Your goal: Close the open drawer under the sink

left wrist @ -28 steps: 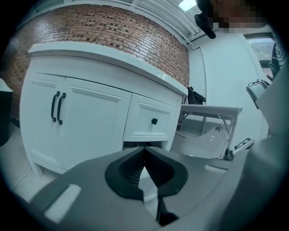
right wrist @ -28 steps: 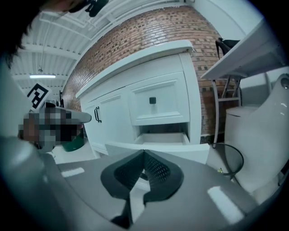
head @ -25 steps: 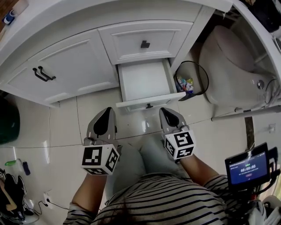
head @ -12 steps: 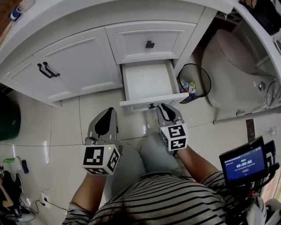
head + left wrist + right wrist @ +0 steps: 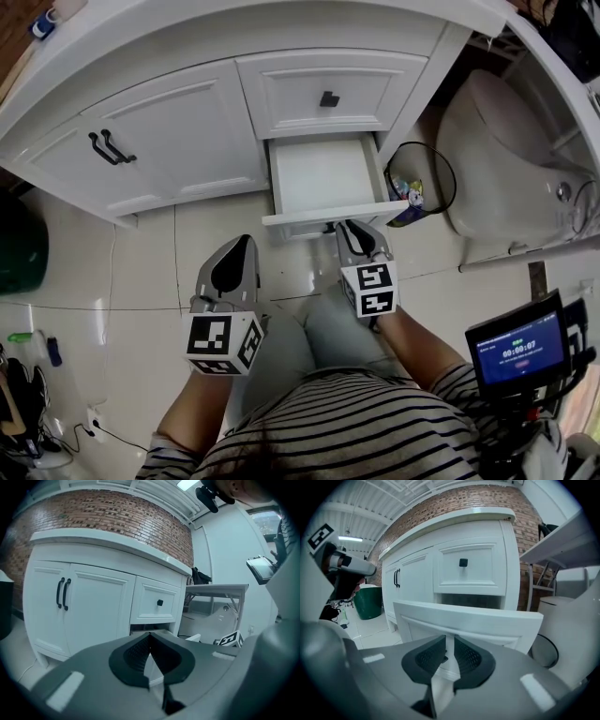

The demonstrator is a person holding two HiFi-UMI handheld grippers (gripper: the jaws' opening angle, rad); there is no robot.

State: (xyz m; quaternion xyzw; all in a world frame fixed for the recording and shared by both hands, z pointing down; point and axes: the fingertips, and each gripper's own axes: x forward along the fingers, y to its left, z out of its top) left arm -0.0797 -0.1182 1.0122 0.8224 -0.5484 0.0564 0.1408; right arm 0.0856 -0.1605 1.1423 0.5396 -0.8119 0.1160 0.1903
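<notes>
The white drawer under the sink stands pulled out, its inside bare. Its front panel faces me and fills the middle of the right gripper view. My right gripper has its tips right at that panel, beside the small dark knob. Its jaws are nearly together with only a thin slit and hold nothing. My left gripper hovers over the floor tiles, left of the drawer and a little short of it. It is shut and empty.
A closed upper drawer with a black knob sits above the open one. Cabinet doors with black handles are to the left. A wire waste bin and a toilet stand on the right, a green bin far left.
My right gripper has moved forward, from a gap short of the drawer front to right at it. The left gripper has barely moved.
</notes>
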